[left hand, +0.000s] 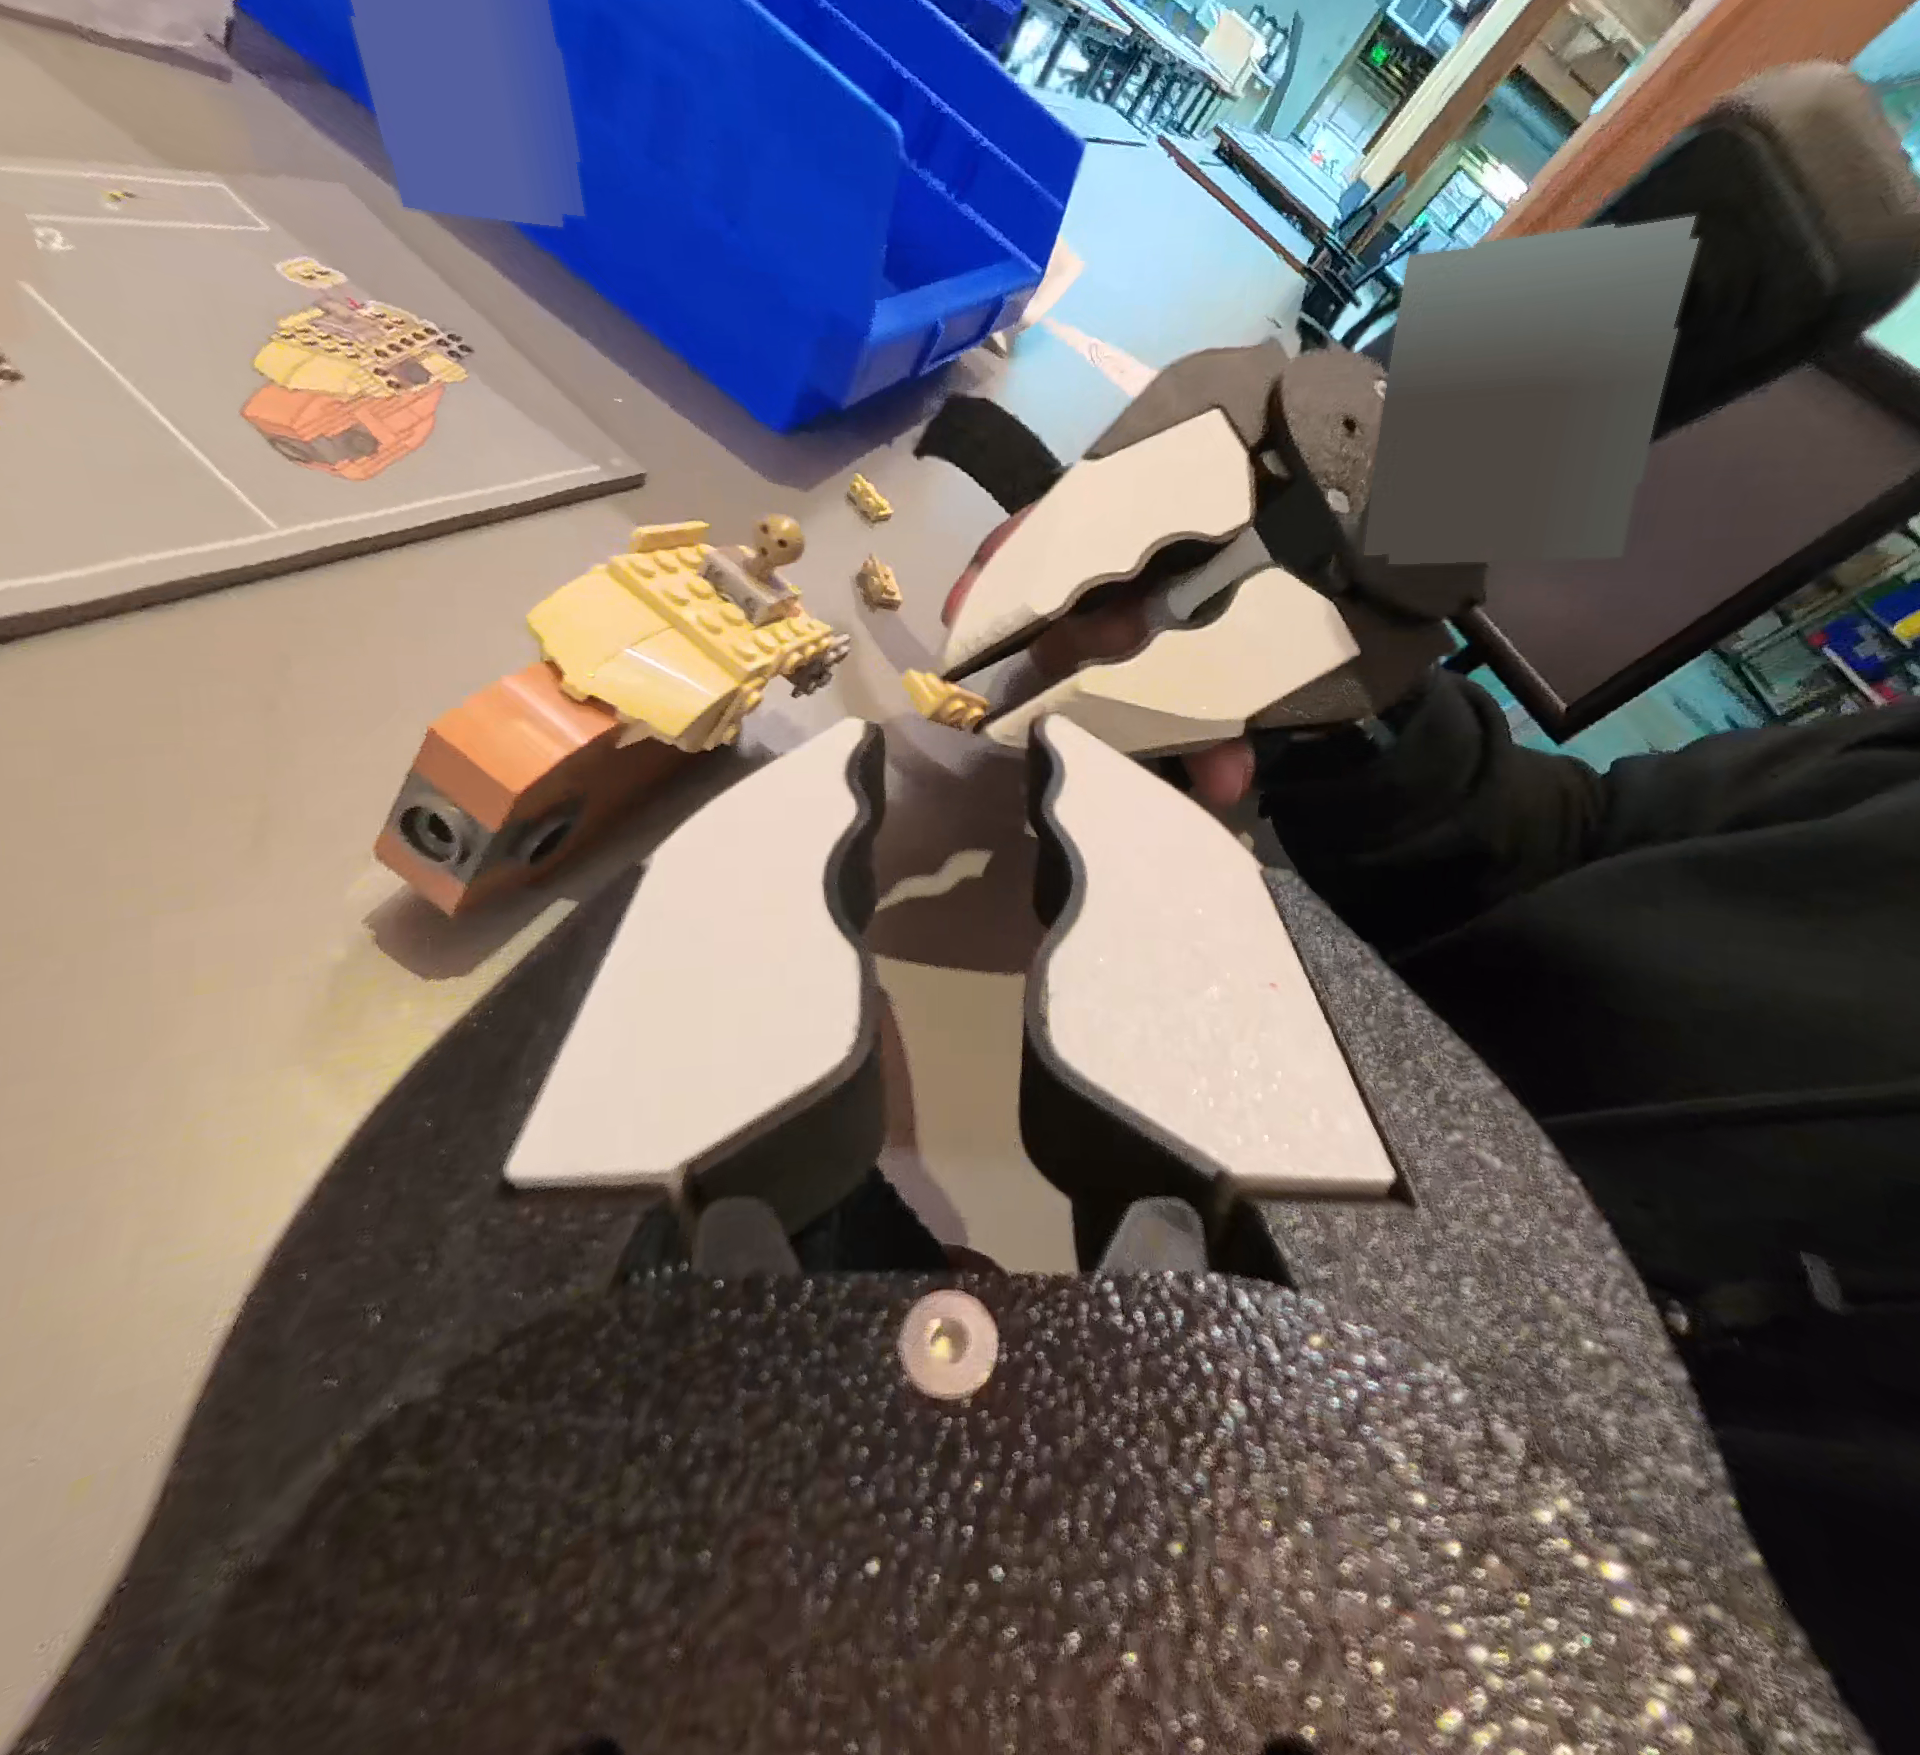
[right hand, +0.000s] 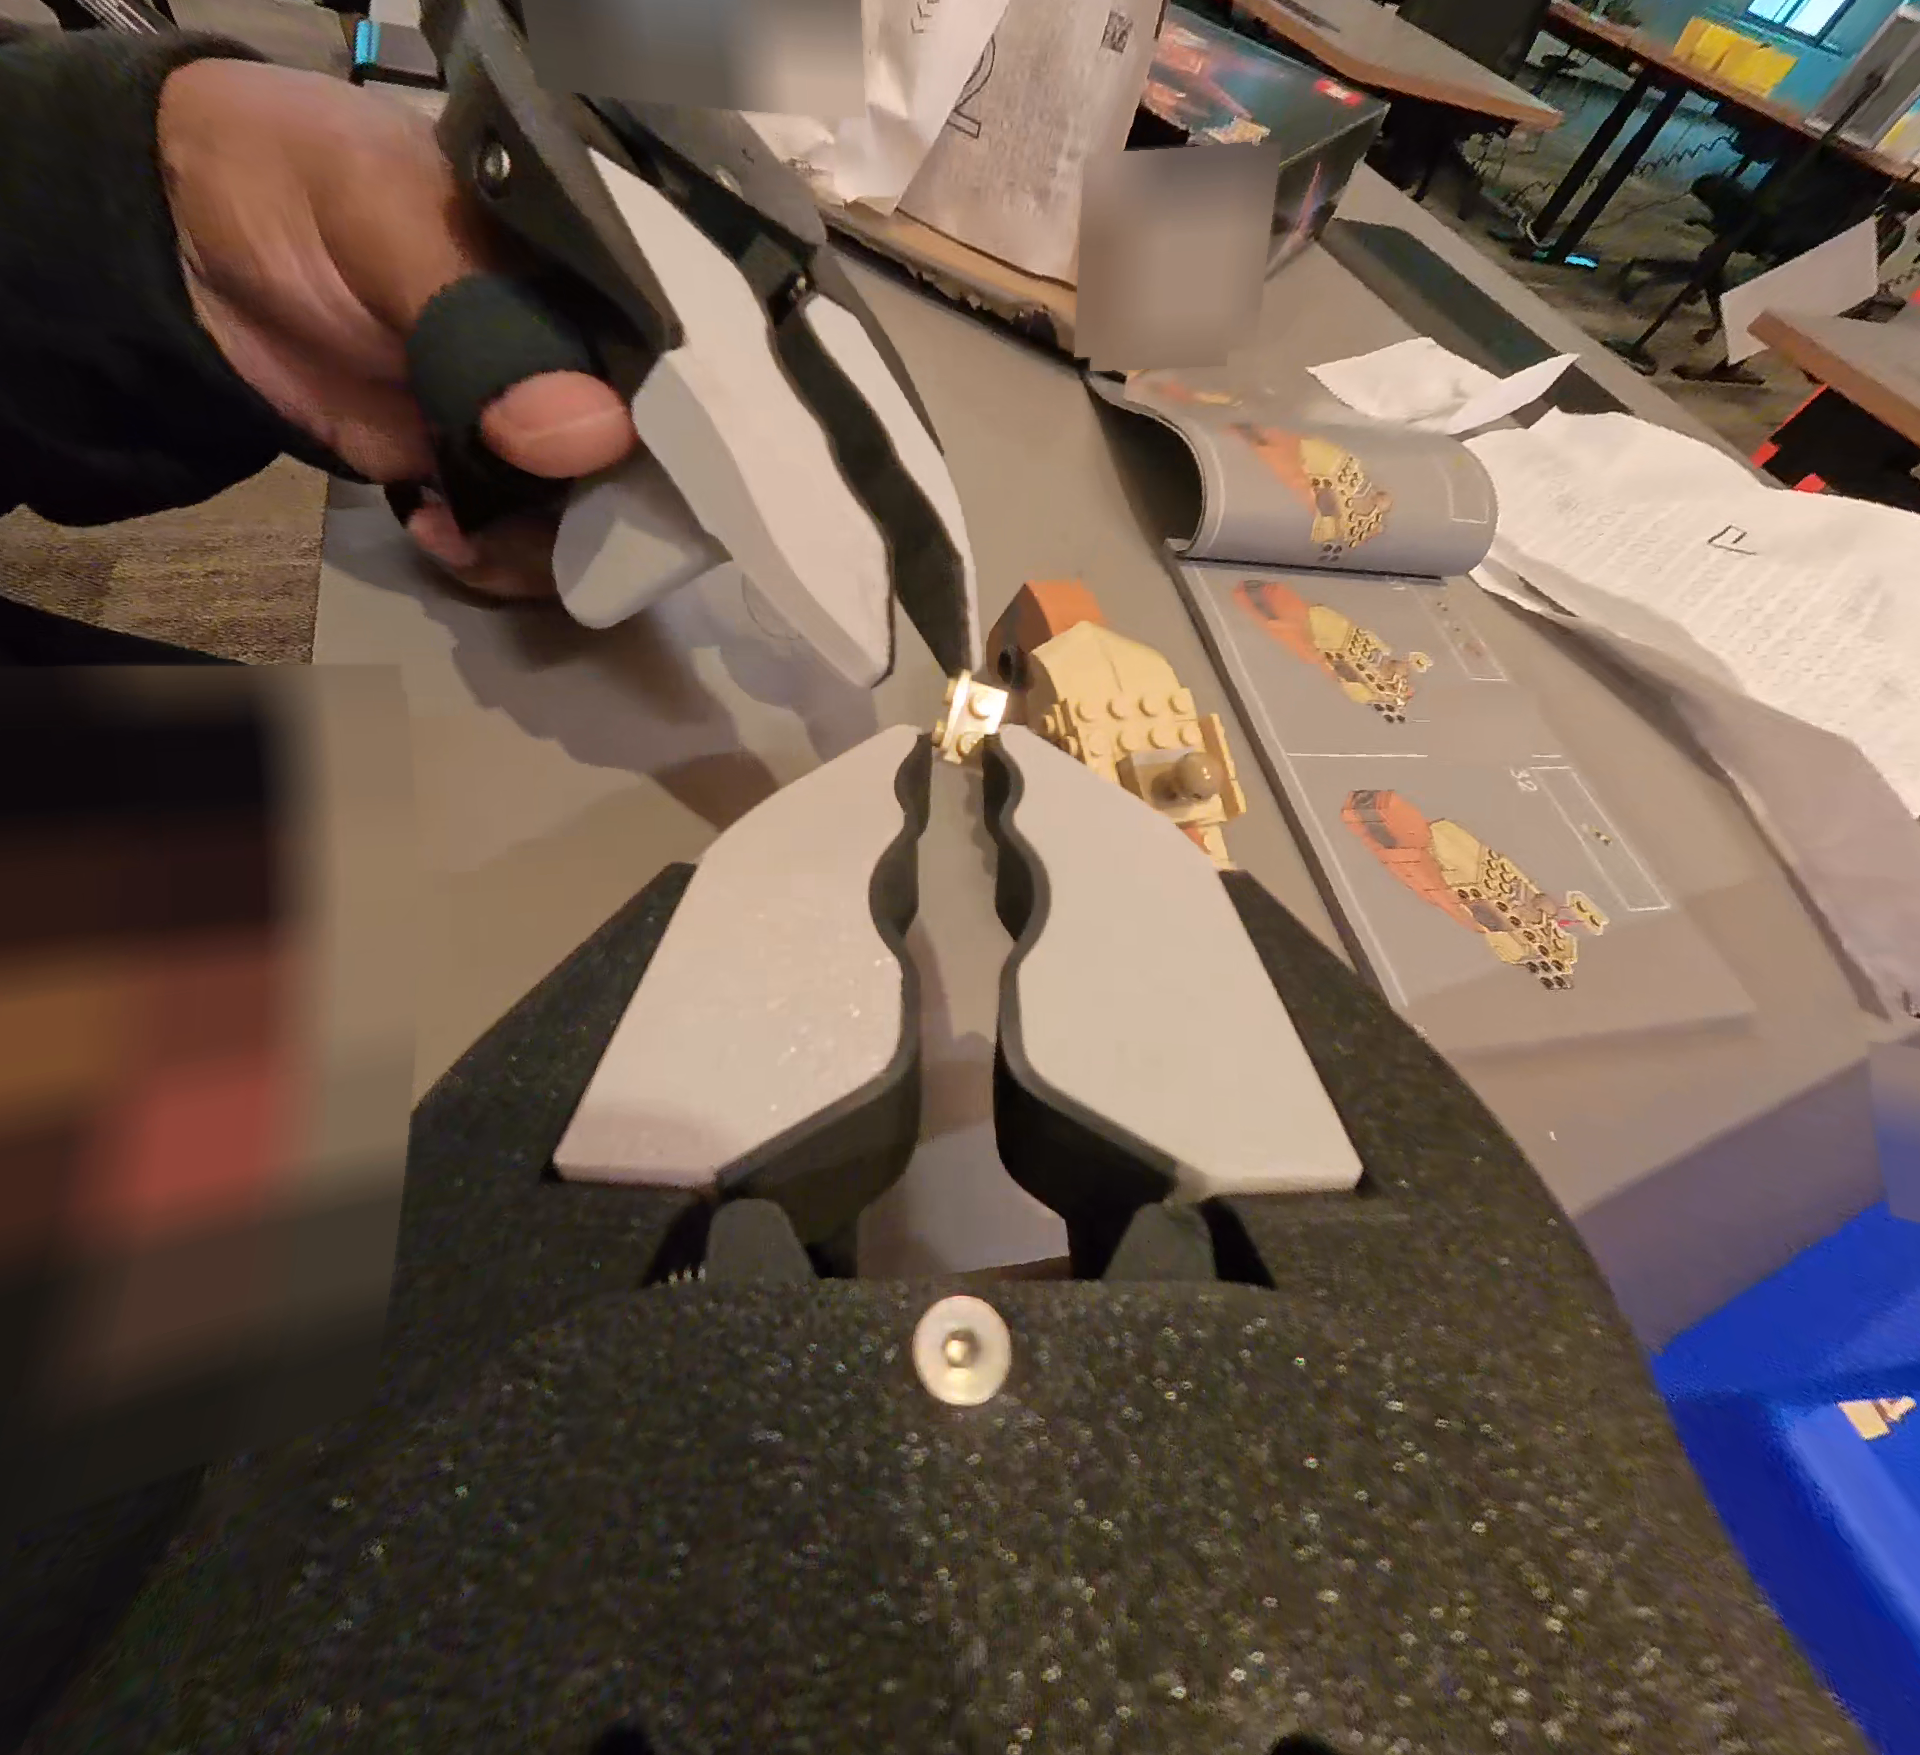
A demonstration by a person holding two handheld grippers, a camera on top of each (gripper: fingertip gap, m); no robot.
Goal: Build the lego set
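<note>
- While the right gripper (right hand: 961,749) pinches a small tan studded plastic lego plate (right hand: 968,718) at its tips, the left gripper (left hand: 951,734) is parted, empty, just beside it.
- Blocky tan-and-orange brick lego model (left hand: 623,687) lies on the matte grey surface (left hand: 208,874), near loose tan pieces (left hand: 878,578).

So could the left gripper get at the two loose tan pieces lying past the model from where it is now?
Probably yes, with a detour. The left gripper is open and empty, but the right gripper, shut on a small tan piece, sits directly ahead, between it and the two loose tan pieces.
</note>
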